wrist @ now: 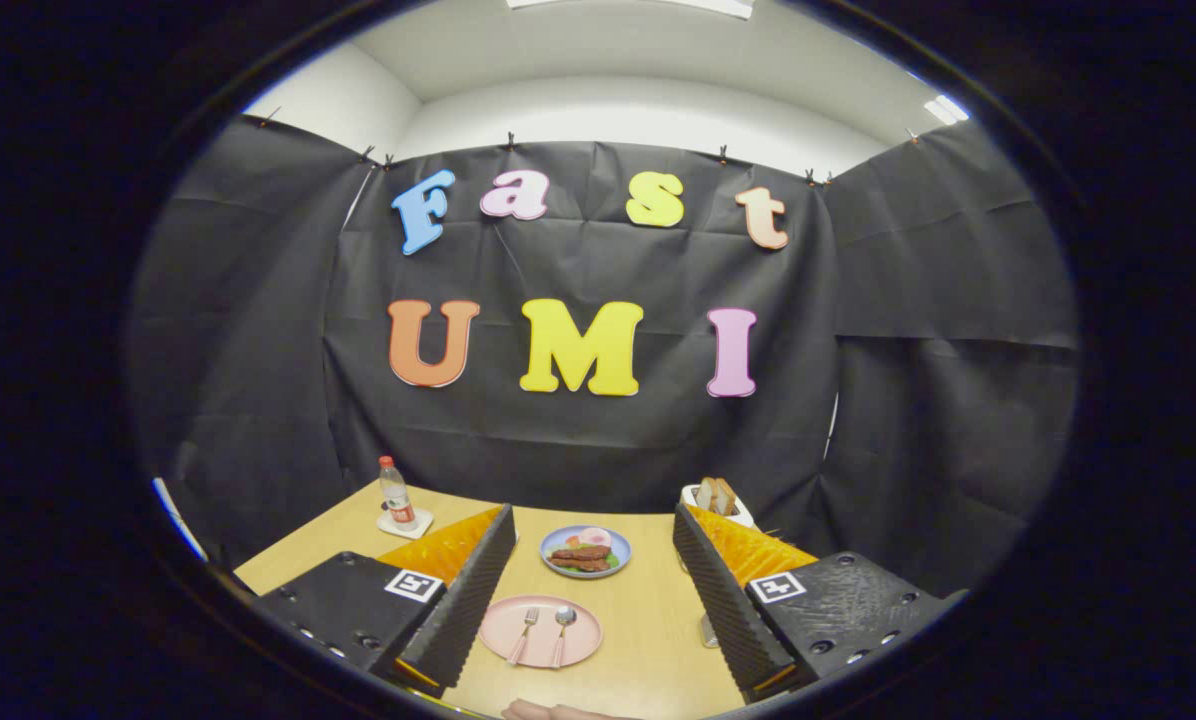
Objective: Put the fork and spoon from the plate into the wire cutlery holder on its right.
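A pink plate (498, 638) lies on the wooden table between my two fingers, low and near. On it rest a fork (523, 634) on the left and a spoon (562, 632) on the right, side by side, handles toward me. My gripper (590, 590) stands open, held above the table, with nothing between its fingers. A bit of the wire cutlery holder (708, 630) peeks out beside the right finger, mostly hidden by it.
Beyond the pink plate sits a blue plate (558, 541) of food. A water bottle (395, 492) stands on a white coaster at the far left. A white toaster (718, 498) with bread stands at the far right. A person's hand (548, 711) shows at the near table edge.
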A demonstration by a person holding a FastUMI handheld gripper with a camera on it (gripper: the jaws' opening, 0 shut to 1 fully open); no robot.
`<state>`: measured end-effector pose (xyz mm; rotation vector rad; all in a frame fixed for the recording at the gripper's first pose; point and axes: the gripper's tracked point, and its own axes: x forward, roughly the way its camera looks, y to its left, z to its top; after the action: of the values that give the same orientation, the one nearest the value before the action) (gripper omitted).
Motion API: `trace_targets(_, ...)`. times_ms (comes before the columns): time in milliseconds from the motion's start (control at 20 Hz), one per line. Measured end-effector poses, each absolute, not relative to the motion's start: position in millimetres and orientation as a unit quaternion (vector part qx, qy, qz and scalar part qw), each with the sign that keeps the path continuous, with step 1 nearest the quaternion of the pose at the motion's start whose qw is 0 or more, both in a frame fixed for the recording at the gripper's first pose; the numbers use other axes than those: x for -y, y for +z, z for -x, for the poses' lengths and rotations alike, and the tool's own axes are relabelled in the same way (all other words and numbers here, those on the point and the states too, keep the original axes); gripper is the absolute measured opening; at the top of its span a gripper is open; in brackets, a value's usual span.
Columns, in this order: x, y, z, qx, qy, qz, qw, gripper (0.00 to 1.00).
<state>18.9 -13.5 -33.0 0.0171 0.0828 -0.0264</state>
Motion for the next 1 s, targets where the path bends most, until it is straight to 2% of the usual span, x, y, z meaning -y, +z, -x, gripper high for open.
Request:
trace_targets(300,14,-96,-50,-0.086,-0.012,-0.007,0.996,0.95)
trace_targets(600,-1,-209,-95,-0.189,-0.002,-0.007,0.982,0.95)
trace_targets(900,-19,-315,-141,-0.299,0.014,-0.011,0.954,0.91)
trace_targets(1000,-20,-345,-150,-0.335,0.015,-0.013,0.942,0.81)
